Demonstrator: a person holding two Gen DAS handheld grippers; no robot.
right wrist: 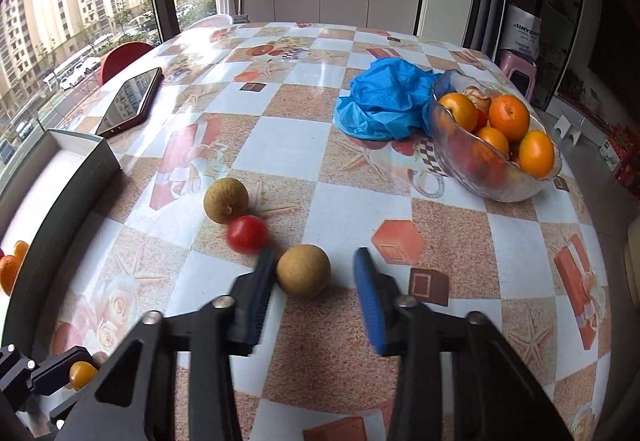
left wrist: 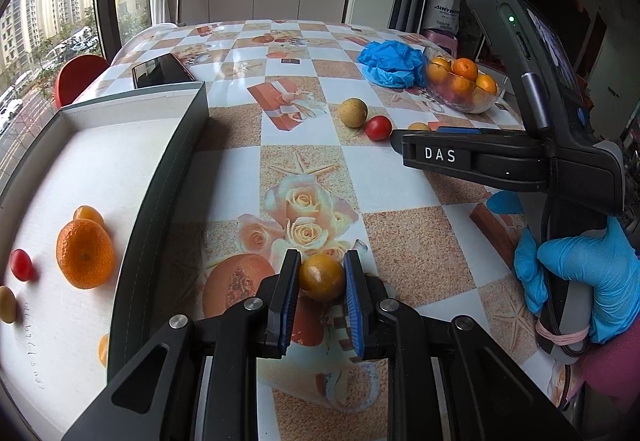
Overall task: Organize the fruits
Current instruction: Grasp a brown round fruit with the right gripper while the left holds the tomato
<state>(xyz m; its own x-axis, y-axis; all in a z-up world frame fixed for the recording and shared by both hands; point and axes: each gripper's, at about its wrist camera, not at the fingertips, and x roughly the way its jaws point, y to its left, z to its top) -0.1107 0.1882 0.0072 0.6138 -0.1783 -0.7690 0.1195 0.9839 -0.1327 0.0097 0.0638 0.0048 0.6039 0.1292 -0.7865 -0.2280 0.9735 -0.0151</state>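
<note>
My left gripper [left wrist: 322,275] is shut on a small yellow-orange fruit [left wrist: 321,277], just above the table beside the box; it also shows in the right wrist view [right wrist: 82,374]. My right gripper [right wrist: 316,273] is open around a tan round fruit [right wrist: 303,269] on the table, its left finger close to it. A second tan fruit [right wrist: 225,199] and a red cherry tomato [right wrist: 247,234] lie just beyond. The shallow white box [left wrist: 172,177] at left holds an orange [left wrist: 85,259], a red tomato [left wrist: 21,264] and other small fruits.
A glass bowl [right wrist: 460,157] of oranges stands at the right, a crumpled blue glove [right wrist: 384,101] behind it. A phone [right wrist: 130,103] lies at the far left past the box. The table edge curves away at the right.
</note>
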